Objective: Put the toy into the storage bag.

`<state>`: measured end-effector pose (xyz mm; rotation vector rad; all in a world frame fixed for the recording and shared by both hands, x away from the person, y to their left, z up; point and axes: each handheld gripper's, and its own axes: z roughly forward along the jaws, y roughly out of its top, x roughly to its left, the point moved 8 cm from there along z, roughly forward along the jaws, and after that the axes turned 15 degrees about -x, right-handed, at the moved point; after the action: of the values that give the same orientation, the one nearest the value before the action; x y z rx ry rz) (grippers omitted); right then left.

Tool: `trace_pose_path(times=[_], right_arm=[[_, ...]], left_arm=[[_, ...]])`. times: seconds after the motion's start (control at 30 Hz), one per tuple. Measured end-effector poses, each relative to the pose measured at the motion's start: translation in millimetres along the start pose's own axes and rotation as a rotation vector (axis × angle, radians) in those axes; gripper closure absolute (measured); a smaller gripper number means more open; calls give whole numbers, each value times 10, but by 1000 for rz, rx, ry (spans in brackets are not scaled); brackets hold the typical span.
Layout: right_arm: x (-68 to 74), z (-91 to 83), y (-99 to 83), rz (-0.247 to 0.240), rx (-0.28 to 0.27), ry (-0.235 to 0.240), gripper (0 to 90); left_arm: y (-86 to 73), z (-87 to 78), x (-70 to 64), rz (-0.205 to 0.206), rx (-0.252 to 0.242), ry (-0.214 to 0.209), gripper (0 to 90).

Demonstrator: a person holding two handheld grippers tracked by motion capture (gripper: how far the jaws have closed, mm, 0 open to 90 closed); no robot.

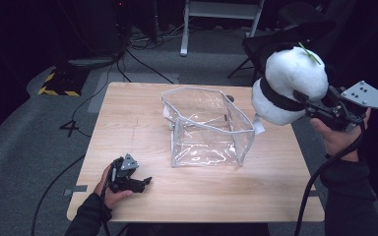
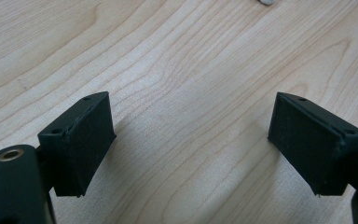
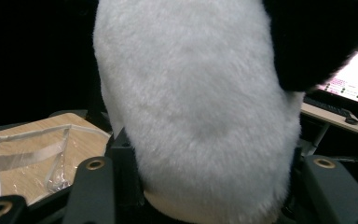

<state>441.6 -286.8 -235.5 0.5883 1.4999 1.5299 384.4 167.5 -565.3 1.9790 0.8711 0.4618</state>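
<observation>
The right gripper [image 1: 302,101] clamps a plush [image 1: 288,83] beside the clear bag [image 1: 206,128]. The left gripper [image 1: 145,182] rests agape on the table [image 1: 128,108]

plush panda [image 3: 200,116] cut off above, hiding right tongs' tips

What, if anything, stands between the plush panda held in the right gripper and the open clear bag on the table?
Nothing visible: the plush panda hangs beside the clear plastic bag, whose open top is unobstructed.
</observation>
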Motion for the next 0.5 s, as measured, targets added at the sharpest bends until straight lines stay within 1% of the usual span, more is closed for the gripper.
trace_pose_path(times=[0.17,0.5], right_arm=[[68,78,63,-3,-9,14,450],[287,271,125,-2,-22,65,450]], left_arm=[[0,0,1,0,0,1,143],[0,0,-1,-1,0,1,143]])
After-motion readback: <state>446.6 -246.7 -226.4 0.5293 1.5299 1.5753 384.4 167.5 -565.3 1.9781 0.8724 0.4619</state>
